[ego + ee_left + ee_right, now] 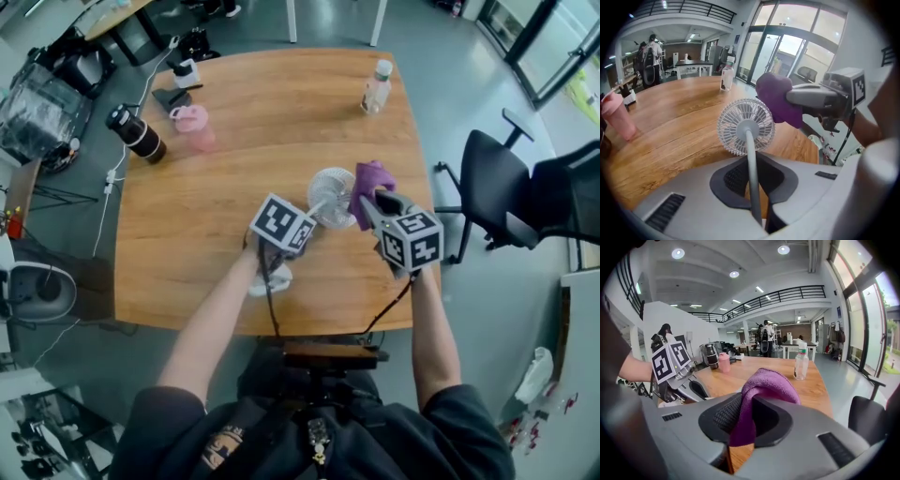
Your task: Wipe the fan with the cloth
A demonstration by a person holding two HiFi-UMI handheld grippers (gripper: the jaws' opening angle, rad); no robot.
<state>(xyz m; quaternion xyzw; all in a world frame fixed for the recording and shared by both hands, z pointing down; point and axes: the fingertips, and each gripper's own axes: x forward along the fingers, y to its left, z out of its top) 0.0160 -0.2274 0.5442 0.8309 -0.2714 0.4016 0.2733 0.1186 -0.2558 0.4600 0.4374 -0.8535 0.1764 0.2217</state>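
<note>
A person stands at a round-cornered wooden table (262, 103) and holds a two-jaw gripper in each hand above its near half. The left gripper (312, 210), grey with a cube of black-and-white square markers on top, has its jaws clamped together on the thin white stem of a small white hand fan with a round wire-cage head (333, 195). In the left gripper view the stem rises straight up out of the narrow slot between the dark pads, and the cage head stands upright just past the jaws, lifted clear of the tabletop. The right gripper (368, 202), of the same build, has its jaws closed on a fuzzy purple cloth (372, 178). In the right gripper view the cloth is pinched between the pads and bulges up over them in a soft fold. The cloth meets the right-hand rim of the fan's head; how firmly it presses cannot be told. On the far side of the table stand a clear plastic bottle with a white cap (377, 86), a pink tumbler (194, 125) and a black flask (137, 133), all well apart from the fan. A black office chair (497, 187) stands on the grey floor to the right of the table.
</note>
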